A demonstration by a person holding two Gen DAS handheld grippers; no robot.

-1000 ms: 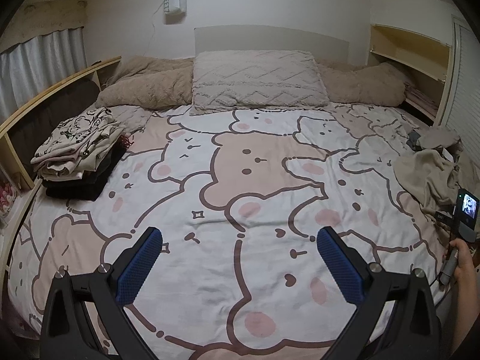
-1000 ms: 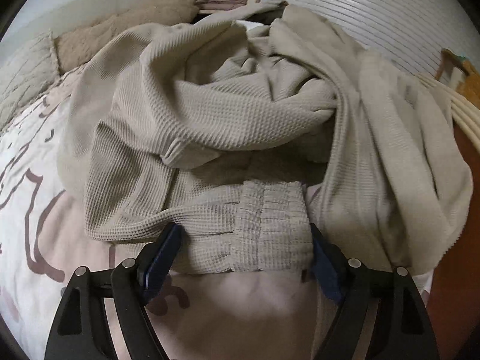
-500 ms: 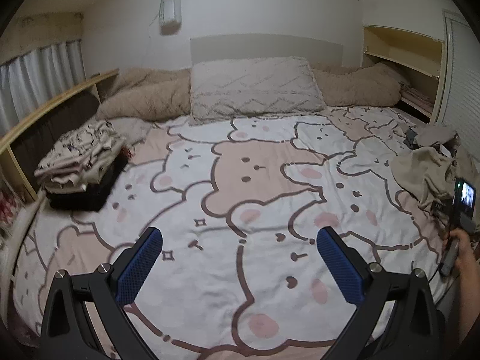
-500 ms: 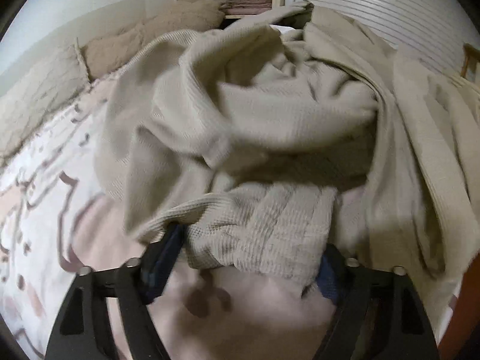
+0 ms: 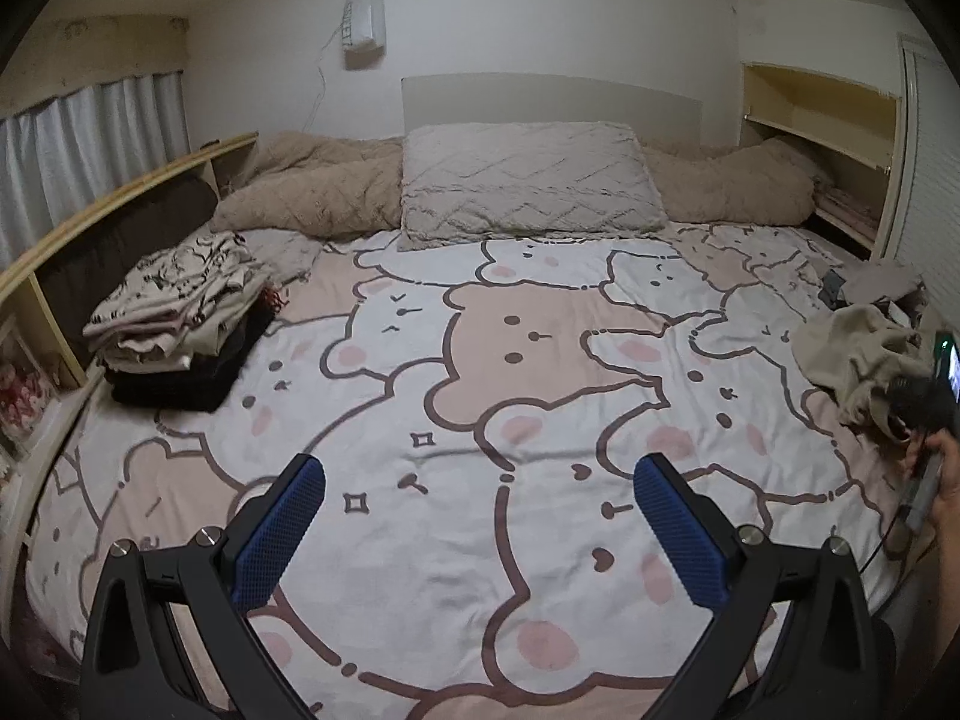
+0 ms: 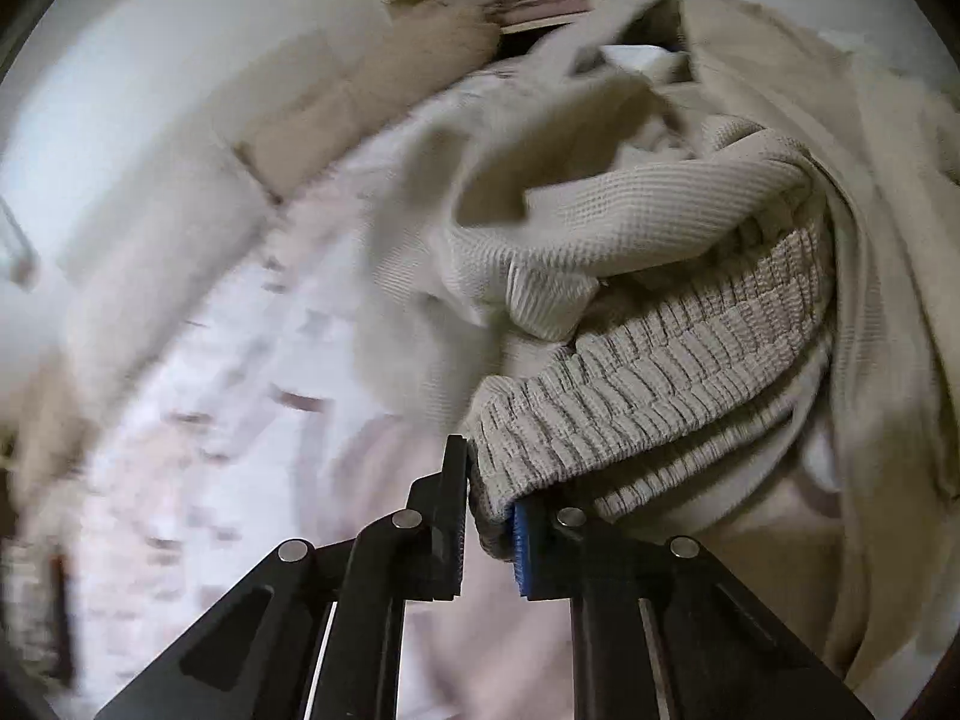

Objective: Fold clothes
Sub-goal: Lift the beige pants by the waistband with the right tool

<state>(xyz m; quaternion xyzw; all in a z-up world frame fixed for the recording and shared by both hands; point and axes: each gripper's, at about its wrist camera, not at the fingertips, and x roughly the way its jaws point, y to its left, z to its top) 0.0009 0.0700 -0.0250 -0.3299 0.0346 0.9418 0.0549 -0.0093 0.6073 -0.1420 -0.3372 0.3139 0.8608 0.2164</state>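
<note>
Nearest in the right wrist view, the right gripper [image 6: 489,525] has its jaws closing on the ribbed elastic band [image 6: 654,384] of a beige waffle-knit garment [image 6: 612,222] — the end of the band is pinched between the black pad and the blue one, with only a narrow gap left between them. From the grip the band runs up and to the right, and the rest of the garment bunches in loose folds beyond it, beside a plain beige cloth [image 6: 870,240] draped along the right. In the left wrist view the left gripper [image 5: 480,528] hangs above the bear-print bedspread [image 5: 480,360] with its blue pads [image 5: 279,534] spread wide and nothing between them. At the right edge of the bed the same crumpled garment [image 5: 852,354] lies in a heap, with a hand [image 5: 942,480] on the right tool's handle just beside it. Farther off on the left sits a stack of folded clothes [image 5: 180,306] — and at the head of the bed a pale pillow [image 5: 528,180] rests against a rumpled tan blanket [image 5: 312,192].
</note>
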